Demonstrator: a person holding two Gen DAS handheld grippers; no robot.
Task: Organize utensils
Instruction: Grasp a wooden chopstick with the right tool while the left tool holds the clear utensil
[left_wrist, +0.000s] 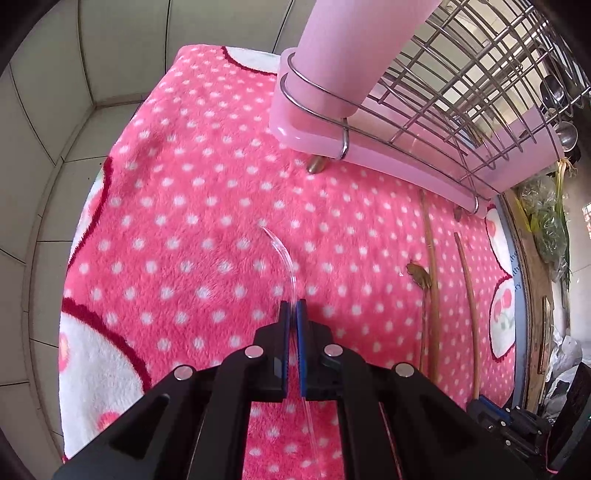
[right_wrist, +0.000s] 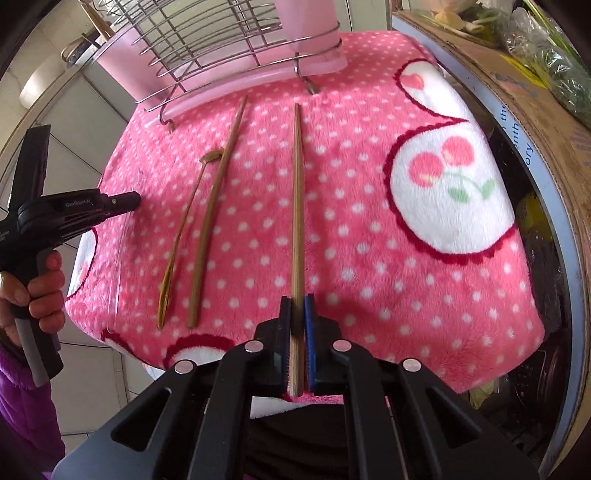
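- Two grips hold: left gripper (left_wrist: 294, 308) jaws pinch a thin, slippery clear straw (left_wrist: 280, 251).
- Right gripper (right_wrist: 296, 306) jaws clamp a stiff, light wooden chopstick (right_wrist: 297, 206) near its end.

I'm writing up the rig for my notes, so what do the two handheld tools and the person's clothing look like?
Both tools are black plastic with round silver studs on top. Left tool and right tool each pair a black finger with a blue-padded one. From the side, the left tool has a pistol handle with grey strips and small white lettering. The sleeve is purple.
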